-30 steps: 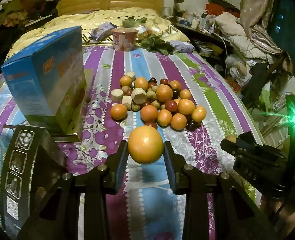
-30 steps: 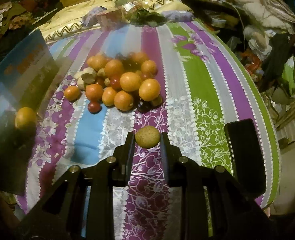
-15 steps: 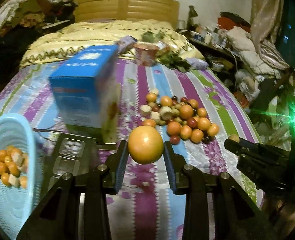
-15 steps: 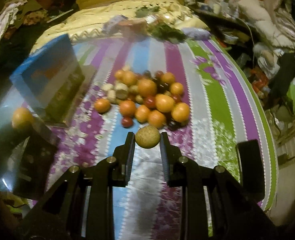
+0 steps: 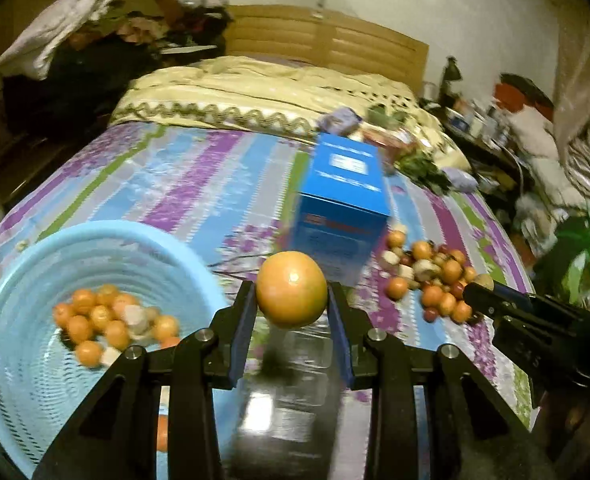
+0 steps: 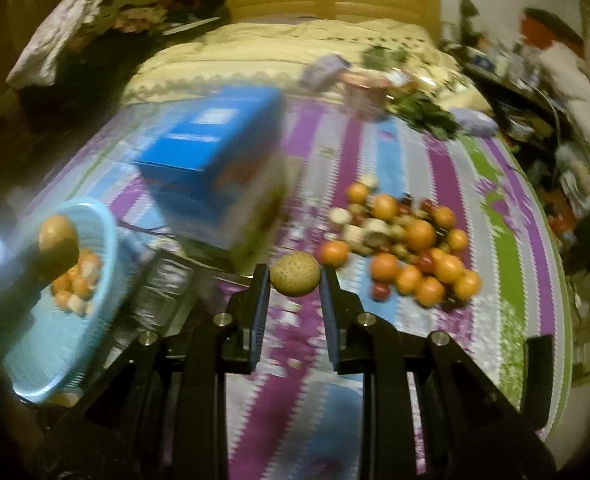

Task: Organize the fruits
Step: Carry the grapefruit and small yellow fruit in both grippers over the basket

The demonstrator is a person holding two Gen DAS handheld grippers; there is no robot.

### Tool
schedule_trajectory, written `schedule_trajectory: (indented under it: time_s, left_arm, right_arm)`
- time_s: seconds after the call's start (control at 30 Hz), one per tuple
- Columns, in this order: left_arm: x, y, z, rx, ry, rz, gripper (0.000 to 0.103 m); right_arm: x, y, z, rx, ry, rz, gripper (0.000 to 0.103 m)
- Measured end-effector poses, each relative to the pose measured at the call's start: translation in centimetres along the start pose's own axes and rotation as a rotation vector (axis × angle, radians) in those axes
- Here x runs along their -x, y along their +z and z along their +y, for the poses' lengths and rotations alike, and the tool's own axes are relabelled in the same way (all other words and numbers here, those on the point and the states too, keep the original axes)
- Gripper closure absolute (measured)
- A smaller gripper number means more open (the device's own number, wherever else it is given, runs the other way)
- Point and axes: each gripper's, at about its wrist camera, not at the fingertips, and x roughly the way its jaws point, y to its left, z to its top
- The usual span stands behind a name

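My left gripper is shut on a large orange, held above the striped bedspread. To its lower left sits a light blue basket with several small oranges and pale fruit pieces inside. My right gripper is shut on a small tan speckled fruit. A pile of loose fruits lies on the bed to the right of it, seen also as the fruit pile in the left wrist view. The basket shows at the left of the right wrist view, with the left gripper's orange over it.
A blue carton stands upright between basket and fruit pile. A dark plastic tray lies under my left gripper. A pink cup, leafy greens and packets sit near the cream quilt. Clutter lines the bed's right side.
Both grippers swung left and rose with their fruits held. The basket came into full view, and the blue carton and fruit pile shifted to the right in both views.
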Motion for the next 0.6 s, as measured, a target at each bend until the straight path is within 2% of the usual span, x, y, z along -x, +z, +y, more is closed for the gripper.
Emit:
schedule_trajectory:
  time_s: [0.33,0.6]
  left_arm:
    - [2.4,0.4,8.2,0.105,0.085,-0.036,0.066]
    - [3.8,-0.3,15.4,0.200,0.149,-0.035,0.066]
  right_arm:
    - [-0.5,1.8,9.1,0.111,0.099,0.005,0.077]
    - [-1.4,2.1,15.5,0.192,0.150,0.025,0.077]
